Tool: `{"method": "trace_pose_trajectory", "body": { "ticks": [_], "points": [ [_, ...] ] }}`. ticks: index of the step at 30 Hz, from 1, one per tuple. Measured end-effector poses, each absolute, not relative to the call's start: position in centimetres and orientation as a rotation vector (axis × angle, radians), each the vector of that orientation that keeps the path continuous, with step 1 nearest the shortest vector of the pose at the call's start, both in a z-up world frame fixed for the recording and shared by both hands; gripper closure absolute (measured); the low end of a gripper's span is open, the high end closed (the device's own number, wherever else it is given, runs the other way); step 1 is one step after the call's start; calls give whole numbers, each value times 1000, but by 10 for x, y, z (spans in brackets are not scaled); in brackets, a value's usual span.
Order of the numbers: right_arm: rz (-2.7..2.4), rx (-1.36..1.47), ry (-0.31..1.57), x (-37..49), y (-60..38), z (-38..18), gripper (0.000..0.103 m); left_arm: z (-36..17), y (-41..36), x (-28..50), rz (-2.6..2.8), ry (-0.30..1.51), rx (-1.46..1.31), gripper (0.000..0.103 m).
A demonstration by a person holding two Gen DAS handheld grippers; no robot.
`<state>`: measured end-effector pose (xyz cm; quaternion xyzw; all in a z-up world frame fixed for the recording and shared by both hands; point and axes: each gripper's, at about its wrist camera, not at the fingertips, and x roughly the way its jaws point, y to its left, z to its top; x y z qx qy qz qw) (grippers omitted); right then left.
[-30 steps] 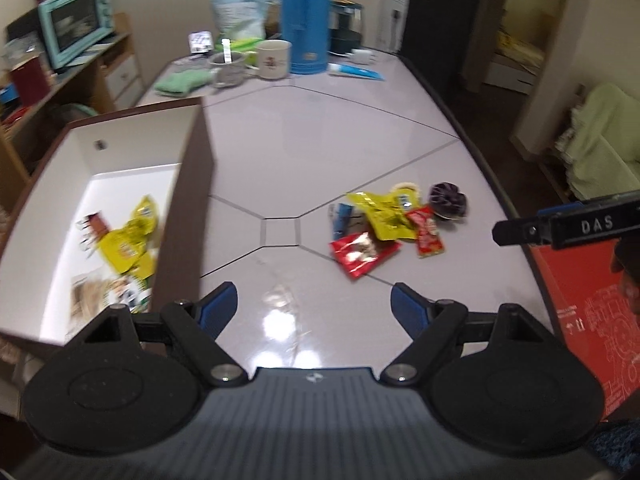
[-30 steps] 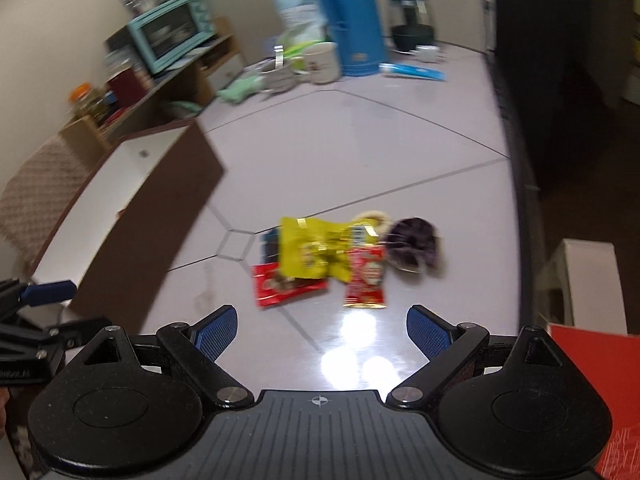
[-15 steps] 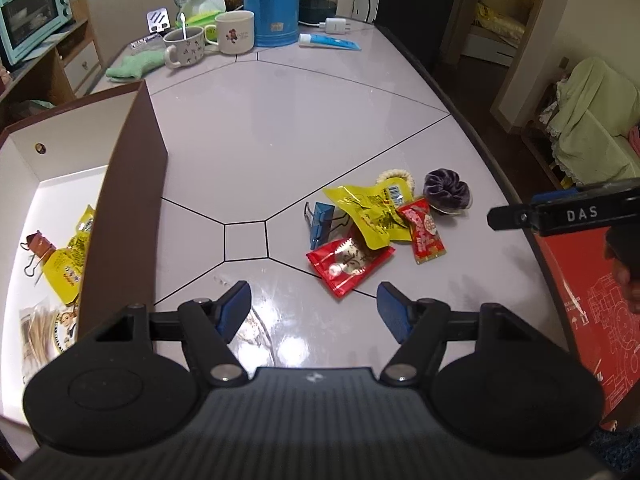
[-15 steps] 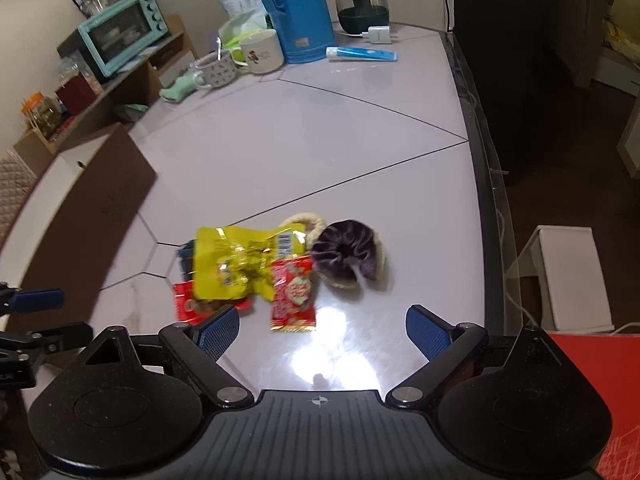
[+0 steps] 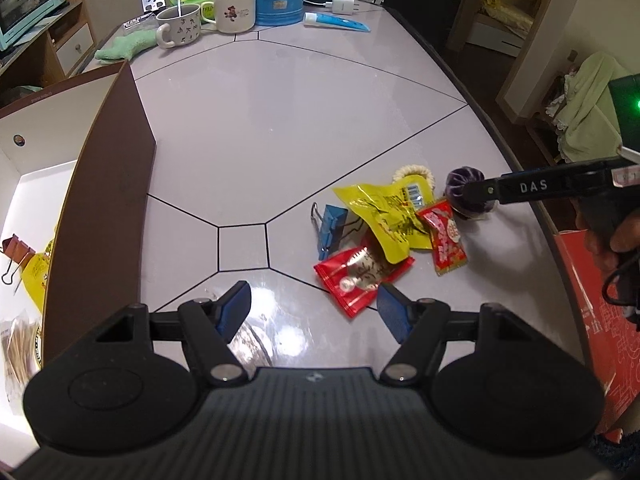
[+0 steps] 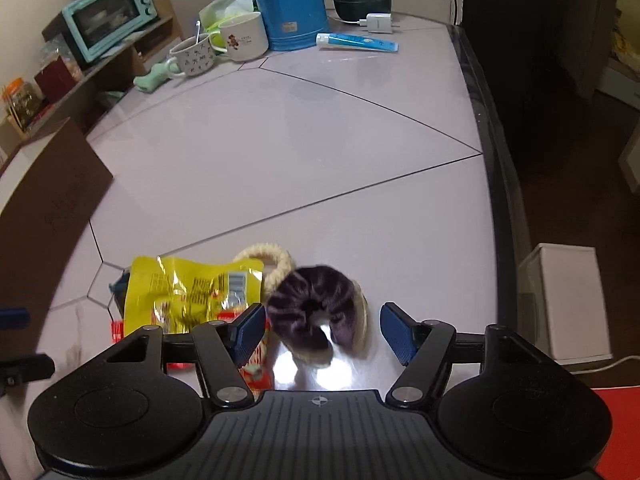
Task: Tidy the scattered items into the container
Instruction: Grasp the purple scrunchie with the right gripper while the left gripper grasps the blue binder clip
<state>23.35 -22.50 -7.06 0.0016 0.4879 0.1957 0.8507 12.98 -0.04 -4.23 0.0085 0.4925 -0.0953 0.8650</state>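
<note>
Our right claw (image 6: 322, 330) has just been narrowing, its jaws straddling the purple scrunchie (image 6: 316, 312) without pressing it yet, since that piece lies outermost, near the bench (image 6: 320, 152) edge. Our left claw (image 5: 314, 306) hangs released, empty, just short of the red packet (image 5: 358, 274). Beyond sit the yellow packet (image 5: 386, 212) and blue clip (image 5: 330, 226). The container (image 5: 108, 200) stands left across bare bench, wall upright

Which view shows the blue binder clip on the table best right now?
The left wrist view: the blue binder clip lies in plain sight beside the yellow packet, one wire handle visible. In the right wrist view only a blue sliver peeks out from behind that packet.
</note>
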Motion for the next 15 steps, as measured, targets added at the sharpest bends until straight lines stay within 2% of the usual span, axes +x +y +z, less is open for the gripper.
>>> {"method": "trace_pose_trajectory", "body": {
  "ticks": [5,8,10,12,15],
  "points": [
    [422,-18,1056,243,-220,-85,35,-48,1,139,-191,1047,24,37],
    [424,-3,1080,246,-223,-93,59,-52,1,144,-186,1055,28,38],
    [427,16,1079,245,-228,-93,60,-56,1,147,-186,1060,30,39],
    [435,34,1084,244,-232,-92,72,-59,1,149,-188,1065,29,42],
    [435,60,1091,242,-239,-89,83,-63,0,153,-196,1071,26,48]
  ]
}}
